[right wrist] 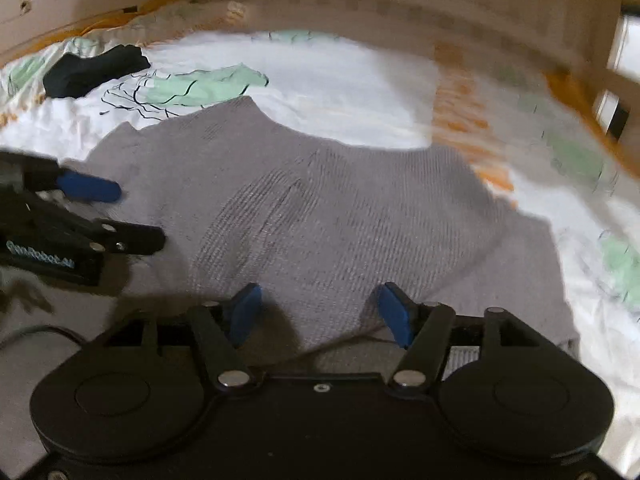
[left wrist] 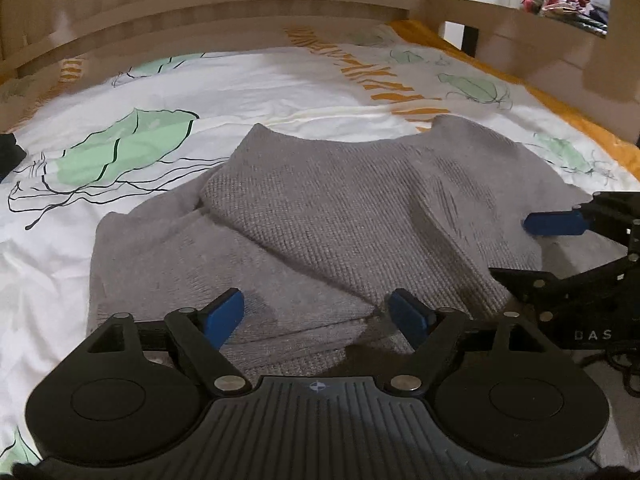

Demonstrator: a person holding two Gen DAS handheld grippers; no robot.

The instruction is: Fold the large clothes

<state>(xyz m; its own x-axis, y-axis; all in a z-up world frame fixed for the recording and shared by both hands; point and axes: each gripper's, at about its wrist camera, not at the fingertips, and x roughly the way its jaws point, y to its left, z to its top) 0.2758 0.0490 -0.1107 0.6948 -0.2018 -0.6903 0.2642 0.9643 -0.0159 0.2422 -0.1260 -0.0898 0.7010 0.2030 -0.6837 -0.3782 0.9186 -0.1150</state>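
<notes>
**Both claws open over the grey sweater on the bed**

Nearest in the left wrist view, the left claw [left wrist: 318, 316] stands with its blue pads wide apart, nothing pinched between them; the near hem of the sweater [left wrist: 340, 216] lies just under and beyond the pads. In the right wrist view the right claw [right wrist: 320, 314] is likewise spread, its pads clear of the knit below (this view is blurred, so fine contact is hard to judge).

The sweater, a grey ribbed knit, lies partly folded on the bed [left wrist: 248, 84], with one layer lapped over another on its left side and a raised ridge running through its middle. Each claw shows at the sweater's edge in the other's view: the right one at the sweater's right side, the left one at its left.

Beyond the sweater the white bedsheet [right wrist: 360, 80] carries green leaf prints and orange stripes. Left of the sweater and farther back lies a dark garment [right wrist: 96, 70]. Behind everything runs the wooden bed frame [left wrist: 200, 8].
</notes>
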